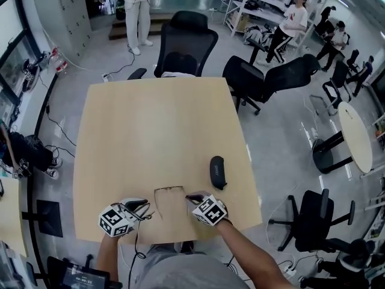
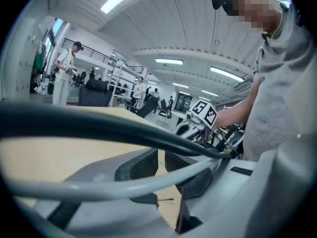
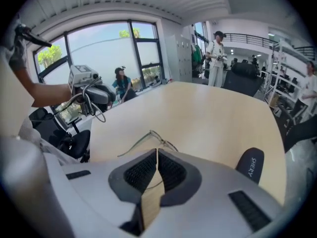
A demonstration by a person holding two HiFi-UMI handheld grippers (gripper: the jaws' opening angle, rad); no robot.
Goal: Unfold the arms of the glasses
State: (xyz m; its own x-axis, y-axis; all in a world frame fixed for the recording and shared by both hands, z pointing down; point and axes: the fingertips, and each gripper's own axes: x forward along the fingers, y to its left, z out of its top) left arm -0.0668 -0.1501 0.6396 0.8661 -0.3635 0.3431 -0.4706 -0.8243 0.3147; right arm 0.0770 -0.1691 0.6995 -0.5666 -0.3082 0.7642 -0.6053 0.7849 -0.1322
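The glasses lay on the light wooden surface, a little nearer the person than the black case and to its left. They were apart from the case, with bare wood between them. The front of the thin wire frame faced away from the person, and both arms trailed back toward the surface's near edge.

The right tool sat just on the near side of the case, at the end of the glasses closest to it. In the right gripper view its ribbed pads were pressed almost together. A fine wire of the glasses ran down into the slit between them, and the case stood off to the right.

The left tool rested on the far side of the glasses from the case, well apart from it. Its jaws were only narrowly parted, with bare wood showing in the gap. Cables crossed in front of its camera.
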